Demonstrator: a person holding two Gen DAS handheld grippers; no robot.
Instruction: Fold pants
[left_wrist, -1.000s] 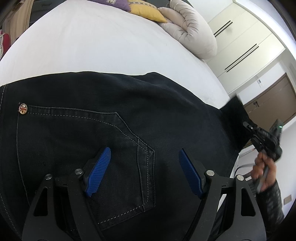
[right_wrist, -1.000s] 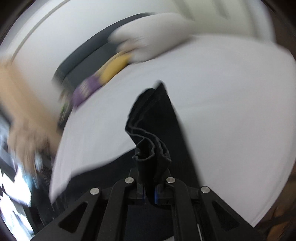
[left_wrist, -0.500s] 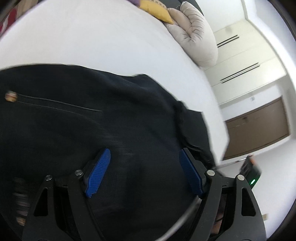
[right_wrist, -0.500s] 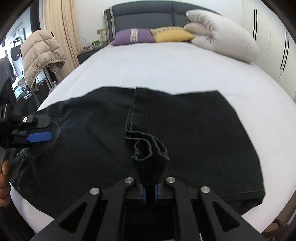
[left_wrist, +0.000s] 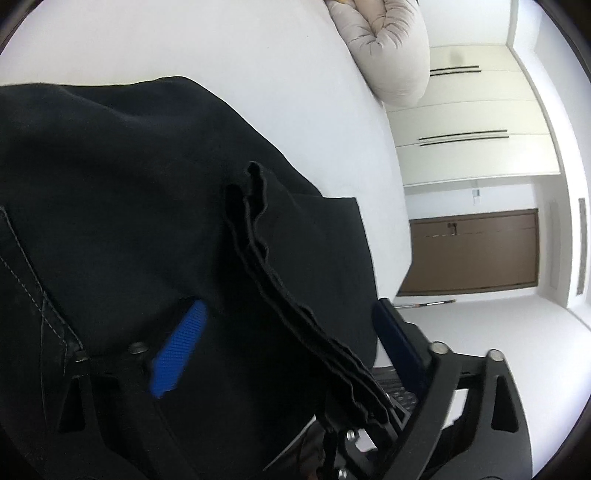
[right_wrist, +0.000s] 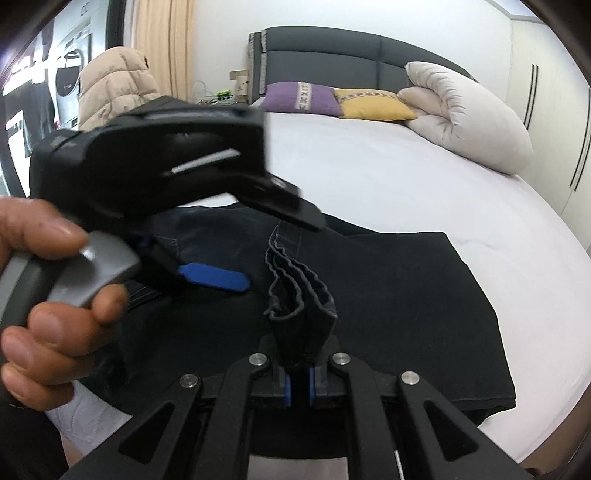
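Note:
Black denim pants (right_wrist: 388, 288) lie folded on the white bed (right_wrist: 406, 184), near its front edge. My right gripper (right_wrist: 300, 382) is shut on a bunched stack of hem edges (right_wrist: 299, 295), held just above the pants. In the left wrist view the pants (left_wrist: 129, 184) fill the left side, and the pinched hem strip (left_wrist: 295, 295) runs between my open left gripper's (left_wrist: 288, 350) blue pads (left_wrist: 177, 354). The left gripper (right_wrist: 207, 273) also shows in the right wrist view, held by a hand just left of the pinched hems.
A rolled beige duvet (right_wrist: 469, 114), a purple pillow (right_wrist: 303, 98) and a yellow pillow (right_wrist: 373, 105) lie at the dark headboard (right_wrist: 351, 59). A beige jacket (right_wrist: 114, 88) hangs at the left. White wardrobes (left_wrist: 472, 122) and a brown door (left_wrist: 469, 254) stand beyond the bed.
My left gripper has swung right and closer to my right gripper, so the pinched hems now sit between its open fingers. My right gripper stays shut on the hems over the folded pants.

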